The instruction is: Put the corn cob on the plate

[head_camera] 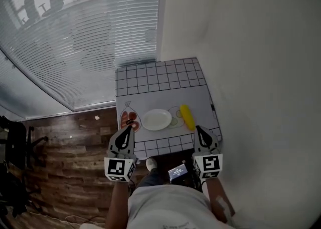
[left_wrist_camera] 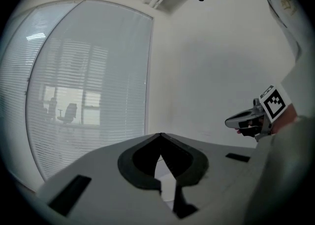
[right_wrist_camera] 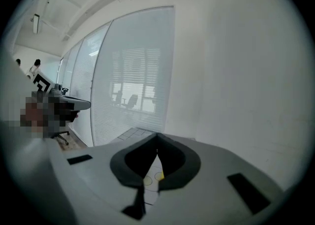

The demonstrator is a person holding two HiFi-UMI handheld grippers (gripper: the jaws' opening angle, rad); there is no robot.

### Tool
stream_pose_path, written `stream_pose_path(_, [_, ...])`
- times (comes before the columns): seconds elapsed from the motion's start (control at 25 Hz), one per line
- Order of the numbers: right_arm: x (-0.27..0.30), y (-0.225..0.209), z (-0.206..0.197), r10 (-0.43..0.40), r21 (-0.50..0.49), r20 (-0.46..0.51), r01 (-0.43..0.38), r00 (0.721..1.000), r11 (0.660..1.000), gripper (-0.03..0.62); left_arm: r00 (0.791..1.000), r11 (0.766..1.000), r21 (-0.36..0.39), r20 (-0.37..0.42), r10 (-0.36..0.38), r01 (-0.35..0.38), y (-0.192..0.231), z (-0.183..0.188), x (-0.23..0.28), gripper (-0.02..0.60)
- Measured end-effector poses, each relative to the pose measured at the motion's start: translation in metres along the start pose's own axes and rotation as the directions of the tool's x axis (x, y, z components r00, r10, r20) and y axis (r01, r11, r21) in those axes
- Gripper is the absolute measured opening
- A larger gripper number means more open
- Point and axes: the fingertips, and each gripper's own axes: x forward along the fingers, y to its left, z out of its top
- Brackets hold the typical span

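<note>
The yellow corn cob lies on the small table, to the right of the empty white plate. Both grippers hover at the table's near edge, apart from everything on it. My left gripper is shut and empty, pointing at the spot left of the plate. My right gripper is also shut and empty, just short of the cob's near end. In the left gripper view the jaws meet at their tips; the right gripper view shows the same. A sliver of yellow shows under the right jaws.
A clear bag of red items lies left of the plate. The table top has a black grid at its far and near ends. A white wall runs along the right, glass with blinds at the left, and wood floor below.
</note>
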Motion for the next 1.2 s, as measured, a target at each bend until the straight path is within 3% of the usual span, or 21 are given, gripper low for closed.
stream_pose_path(0.32, [0.040, 0.002, -0.014, -0.033, 0.033, -0.077, 0.036, 0.996, 0.999, 0.006, 0.999, 0.999, -0.006, -0.028, -0.046, 0.046, 0.029, -0.014, 0.036, 0.008])
stream_pose_path(0.72, [0.052, -0.008, -0.047, -0.046, 0.072, -0.195, 0.061, 0.980, 0.996, 0.006, 0.991, 0.994, -0.007, -0.082, -0.109, 0.109, 0.030, -0.031, 0.062, 0.009])
stream_pose_path(1.2, [0.083, -0.023, -0.079, 0.030, 0.100, -0.264, -0.003, 0.964, 0.995, 0.008, 0.986, 0.998, -0.005, -0.154, -0.069, 0.069, 0.030, -0.042, 0.089, 0.009])
